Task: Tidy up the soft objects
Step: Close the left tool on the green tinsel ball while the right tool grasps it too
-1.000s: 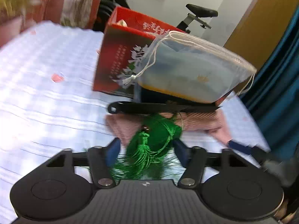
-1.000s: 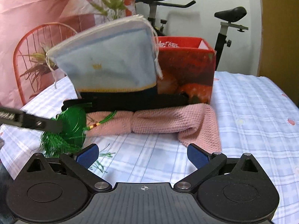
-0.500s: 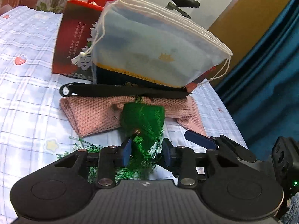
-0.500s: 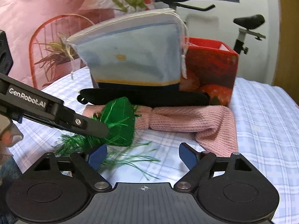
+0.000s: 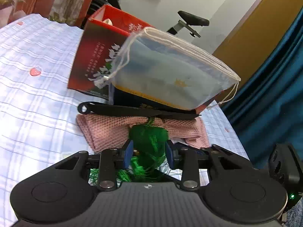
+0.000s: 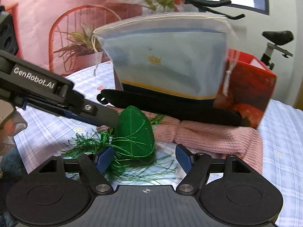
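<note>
Two hand-held grippers work one item: a green tassel point(image 6: 134, 132) on the checked cloth point(image 5: 34, 98), just in front of a pink towel point(image 5: 106, 130).

Left hand-held gripper point(image 5: 148, 154): blue pads narrowed onto the green body from both sides, pressing it, so it has hold of the tassel. Its jaws closed in the past second, then held steady. Seen from the right wrist cam, its finger point(image 6: 98, 113) reaches in from the left and meets the upper edge of the body.

Right hand-held gripper point(image 6: 144, 159): jaws abt half open and have just been closing. The tassel body and fringe sit between them, but the right pad is clear of it; the left pad is only among the loose threads. No grip yet.

Behind, stacked close: a black strap point(image 6: 170, 107) lies along the towel's back edge, a drawstring pouch point(image 6: 166, 60) leans over it, and a red box point(image 5: 98, 56) stands open at the top behind that. Prob the box is where soft things go, hence the pile beside it.

Likely reason for two grippers: the fringe is splayed and loose, so one holds the body while the other gathers threads before any lift. Snag risk w/ stray threads.
</note>
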The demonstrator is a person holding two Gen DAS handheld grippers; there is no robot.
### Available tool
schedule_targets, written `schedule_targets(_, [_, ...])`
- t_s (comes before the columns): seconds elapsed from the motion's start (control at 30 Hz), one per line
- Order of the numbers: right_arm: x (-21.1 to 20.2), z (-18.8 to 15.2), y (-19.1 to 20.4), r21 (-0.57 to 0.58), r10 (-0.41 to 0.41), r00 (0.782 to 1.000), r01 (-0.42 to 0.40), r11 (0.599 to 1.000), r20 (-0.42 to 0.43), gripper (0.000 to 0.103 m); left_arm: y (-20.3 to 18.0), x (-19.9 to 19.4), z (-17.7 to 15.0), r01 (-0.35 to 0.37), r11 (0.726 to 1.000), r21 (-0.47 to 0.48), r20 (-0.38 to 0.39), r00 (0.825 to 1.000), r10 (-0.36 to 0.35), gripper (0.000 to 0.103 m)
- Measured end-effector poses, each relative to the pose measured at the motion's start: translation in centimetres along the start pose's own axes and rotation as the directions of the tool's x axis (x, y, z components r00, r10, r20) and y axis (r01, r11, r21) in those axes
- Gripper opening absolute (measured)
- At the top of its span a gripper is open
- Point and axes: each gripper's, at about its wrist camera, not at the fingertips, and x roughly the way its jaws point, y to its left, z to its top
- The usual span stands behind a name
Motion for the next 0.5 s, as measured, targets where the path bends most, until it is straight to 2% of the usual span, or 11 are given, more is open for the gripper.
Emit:
schedule_targets(0.07, [0.4,0.2,0.2,-0.014,0.011,1.0,-0.012,1.0,-0.007,0.067,0.0,0.5,-0.1,-0.001,1.0,0.002,-0.008,1.0,0.001,0.037])
schedule_targets(0.1, [0.6,0.3,0.3,-0.021,0.017,1.0,-0.017,1.0,-0.009,0.066,-0.7,1.9,-0.2,-0.006,1.0,0.004,-0.01,1.0,0.006,0.037])
schedule_targets(0.23, [1.2,0.3,0.6,-0.037,0.031,0.999,-0.031,0.999,-0.01,0.063,-0.9,2.6,-0.3,0.0,1.0,0.01,-0.017,1.0,0.0,0.037])
schedule_targets(0.37, [1.4,0.0,0.8,-0.059,0.04,0.999,-0.041,0.997,-0.005,0.056,-0.8,3.1,-0.5,0.007,1.0,0.001,-0.028,1.0,-0.007,0.031])
schedule_targets(0.5, [1.5,-0.4,0.2,-0.024,0.063,0.998,-0.063,0.998,-0.007,0.051,-1.1,3.3,-0.8,-0.004,1.0,0.007,-0.036,0.999,0.004,0.031])
